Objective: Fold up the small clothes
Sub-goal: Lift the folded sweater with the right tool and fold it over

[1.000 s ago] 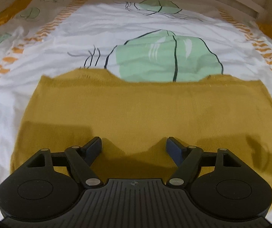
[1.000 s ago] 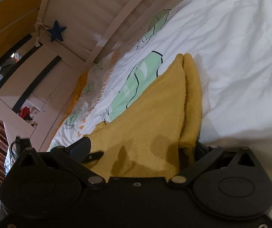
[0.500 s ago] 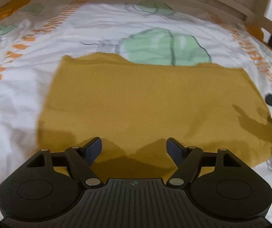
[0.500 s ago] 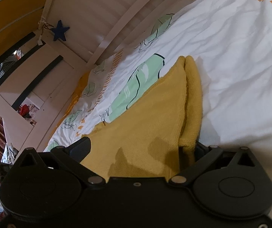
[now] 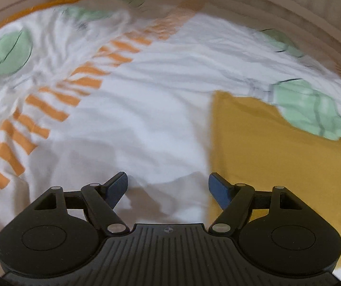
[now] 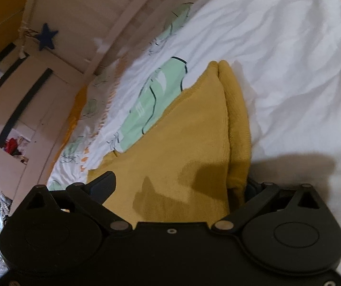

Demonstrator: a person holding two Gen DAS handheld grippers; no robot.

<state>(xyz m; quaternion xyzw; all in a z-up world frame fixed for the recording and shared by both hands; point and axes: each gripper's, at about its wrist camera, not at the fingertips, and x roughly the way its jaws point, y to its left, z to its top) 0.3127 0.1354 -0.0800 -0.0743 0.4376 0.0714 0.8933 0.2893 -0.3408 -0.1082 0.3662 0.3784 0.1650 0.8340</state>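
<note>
A mustard-yellow knit garment lies folded flat on the bed sheet. In the left wrist view it fills the right side. My left gripper is open and empty over bare sheet, its right finger at the garment's left edge. In the right wrist view the garment lies between the wide-open fingers of my right gripper. Its folded right edge rests against the right finger, which is mostly hidden behind the cloth.
The white sheet has green leaf prints and orange dashes. A slatted wooden bed rail with a blue star runs along the far side. A cupboard stands beyond the bed.
My left gripper has swung left off the garment and now points at bare sheet. The right gripper has stayed open at the garment's right edge, shifting only slightly.
</note>
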